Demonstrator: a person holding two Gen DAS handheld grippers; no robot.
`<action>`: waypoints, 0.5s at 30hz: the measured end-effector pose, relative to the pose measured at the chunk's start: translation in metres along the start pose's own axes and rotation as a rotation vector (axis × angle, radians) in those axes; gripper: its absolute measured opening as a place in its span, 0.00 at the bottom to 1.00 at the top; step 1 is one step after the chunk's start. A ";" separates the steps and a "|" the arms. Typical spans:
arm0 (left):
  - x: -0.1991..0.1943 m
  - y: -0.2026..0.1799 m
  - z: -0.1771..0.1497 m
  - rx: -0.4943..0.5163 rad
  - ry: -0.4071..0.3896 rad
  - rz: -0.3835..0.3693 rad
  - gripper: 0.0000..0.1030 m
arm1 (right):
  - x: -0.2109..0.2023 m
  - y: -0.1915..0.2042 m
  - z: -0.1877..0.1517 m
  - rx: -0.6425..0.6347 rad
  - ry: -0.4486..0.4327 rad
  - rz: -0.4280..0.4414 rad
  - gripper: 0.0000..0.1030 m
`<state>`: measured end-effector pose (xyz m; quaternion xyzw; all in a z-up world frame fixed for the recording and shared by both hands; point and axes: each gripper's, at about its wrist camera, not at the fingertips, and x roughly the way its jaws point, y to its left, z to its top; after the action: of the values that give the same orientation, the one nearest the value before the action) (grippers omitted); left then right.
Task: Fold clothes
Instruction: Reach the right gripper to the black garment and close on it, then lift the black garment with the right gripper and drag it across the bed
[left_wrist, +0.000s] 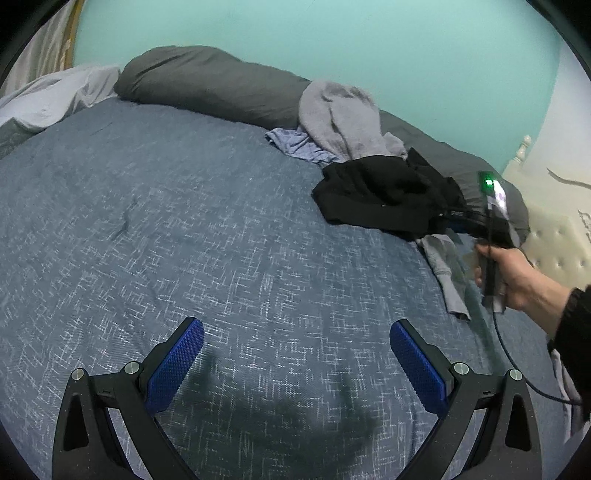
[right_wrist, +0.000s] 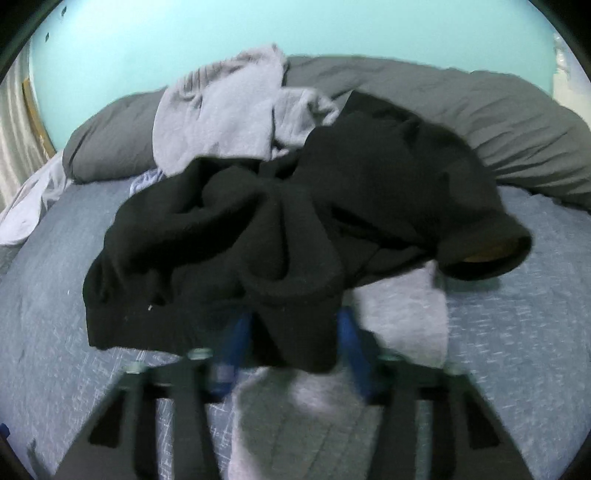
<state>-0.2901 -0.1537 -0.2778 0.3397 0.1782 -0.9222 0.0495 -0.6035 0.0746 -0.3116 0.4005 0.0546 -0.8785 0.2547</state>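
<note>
The clothes lie in a loose heap on the bed (left_wrist: 155, 206), close to the grey pillows (left_wrist: 207, 85) at its far side: a black garment (right_wrist: 280, 229) on top, a light grey sweatshirt (right_wrist: 229, 114) behind it, another grey piece (right_wrist: 402, 317) under its near edge and a small blue item (left_wrist: 291, 144) beside them. None of it is folded yet.

The right tongs (right_wrist: 295, 332) reach into the near edge of the heap. Their blue pads stand narrow on either side of a hanging fold of the black garment and look clenched on it, though blur softens the contact. That grip suits pulling the piece free onto the bare cover.

The left tongs (left_wrist: 295, 358) hang released over the open cover, holding nothing, probably waiting to take a second corner.

No brand, label or writing is readable.
</note>
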 end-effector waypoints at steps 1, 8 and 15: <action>-0.002 0.000 0.000 0.002 -0.004 -0.001 1.00 | -0.003 0.003 -0.001 -0.010 -0.013 0.010 0.16; -0.016 0.001 -0.005 -0.015 -0.001 -0.003 1.00 | -0.047 0.023 -0.017 -0.067 -0.061 0.125 0.06; -0.056 0.002 -0.020 -0.024 -0.006 0.000 1.00 | -0.133 0.065 -0.059 -0.117 -0.106 0.277 0.06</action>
<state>-0.2349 -0.1495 -0.2568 0.3363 0.1890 -0.9210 0.0542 -0.4592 0.0901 -0.2468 0.3418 0.0363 -0.8501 0.3989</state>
